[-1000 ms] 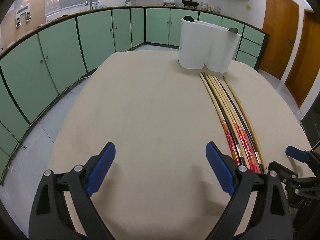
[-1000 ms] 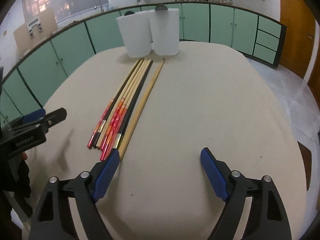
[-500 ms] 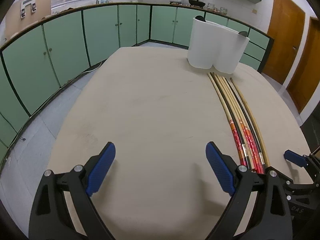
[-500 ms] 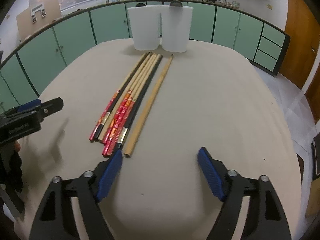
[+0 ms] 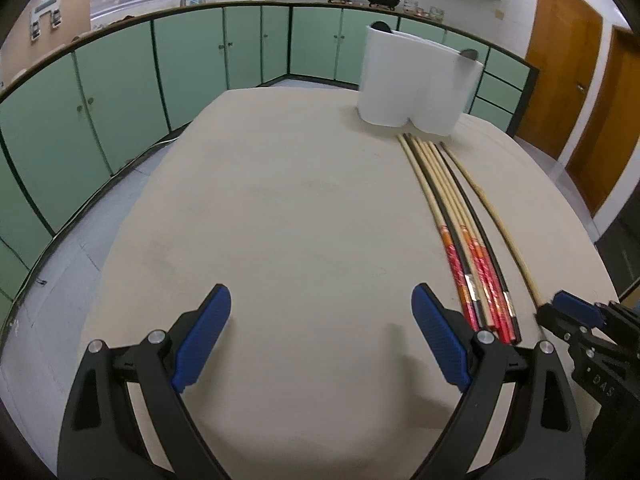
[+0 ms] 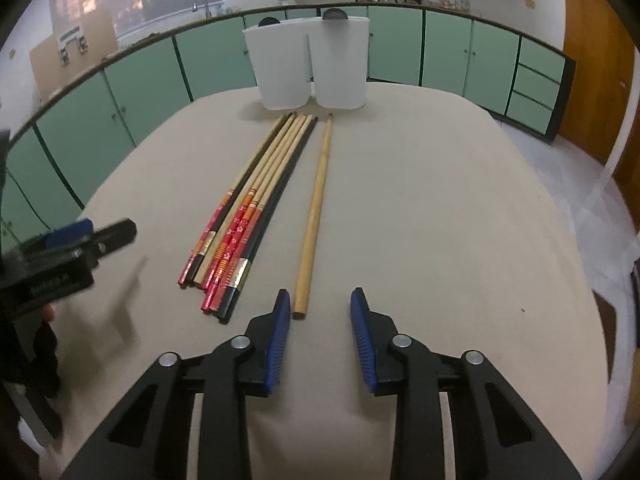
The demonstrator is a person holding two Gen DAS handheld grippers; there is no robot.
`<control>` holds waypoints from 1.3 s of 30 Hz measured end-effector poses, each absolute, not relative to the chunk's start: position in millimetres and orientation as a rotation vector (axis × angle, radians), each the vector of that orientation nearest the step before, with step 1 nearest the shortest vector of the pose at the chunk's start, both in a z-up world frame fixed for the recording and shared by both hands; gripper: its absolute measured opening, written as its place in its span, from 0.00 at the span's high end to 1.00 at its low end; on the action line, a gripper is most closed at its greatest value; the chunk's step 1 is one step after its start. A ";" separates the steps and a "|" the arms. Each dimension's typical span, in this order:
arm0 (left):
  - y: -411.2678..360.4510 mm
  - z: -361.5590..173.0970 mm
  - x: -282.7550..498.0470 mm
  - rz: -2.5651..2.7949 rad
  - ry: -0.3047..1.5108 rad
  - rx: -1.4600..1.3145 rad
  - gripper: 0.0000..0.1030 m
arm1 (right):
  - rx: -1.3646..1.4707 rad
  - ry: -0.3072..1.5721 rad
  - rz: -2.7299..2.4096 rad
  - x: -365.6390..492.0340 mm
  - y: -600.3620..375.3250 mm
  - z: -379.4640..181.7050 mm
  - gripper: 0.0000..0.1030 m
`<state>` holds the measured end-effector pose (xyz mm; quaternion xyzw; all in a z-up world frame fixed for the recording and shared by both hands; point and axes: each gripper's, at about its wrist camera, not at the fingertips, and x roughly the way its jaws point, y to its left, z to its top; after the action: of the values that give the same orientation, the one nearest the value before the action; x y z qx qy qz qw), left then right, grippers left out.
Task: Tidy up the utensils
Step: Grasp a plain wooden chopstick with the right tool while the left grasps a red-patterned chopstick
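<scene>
Chopsticks (image 6: 244, 216) lie in a bundle on the table (image 6: 440, 220), one plain stick (image 6: 316, 208) just beside them at their 3 o'clock, all pointing toward the white holder (image 6: 308, 68) at 12 o'clock, which already shows a couple of handle tips over its rim. Nothing on the table has been lifted yet, so nearly all the sorting appears to remain. The right gripper (image 6: 320, 320) has just been closing and stands narrowed, its jaws empty, the plain stick's near end just ahead by its left pad; the left gripper (image 5: 320, 340) hangs wide open, holding nothing.
</scene>
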<state>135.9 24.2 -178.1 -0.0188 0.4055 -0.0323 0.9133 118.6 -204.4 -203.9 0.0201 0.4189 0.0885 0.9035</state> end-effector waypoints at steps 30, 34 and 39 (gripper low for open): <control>-28.9 -193.2 137.1 -0.097 0.925 0.048 0.13 | 0.111 0.855 0.153 127.5 -236.0 -207.3 0.93; -15.3 -192.0 136.6 -0.055 0.926 0.022 0.13 | 0.113 0.855 0.160 127.6 -237.0 -207.3 0.93; -17.2 -191.5 135.0 -0.069 0.923 0.026 0.13 | 0.091 0.854 0.167 125.5 -234.5 -207.2 0.92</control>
<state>135.0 -17.2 -191.5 0.0125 0.4451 -0.0331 0.8948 125.5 -234.5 -207.2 0.0442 0.4134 0.0810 0.9059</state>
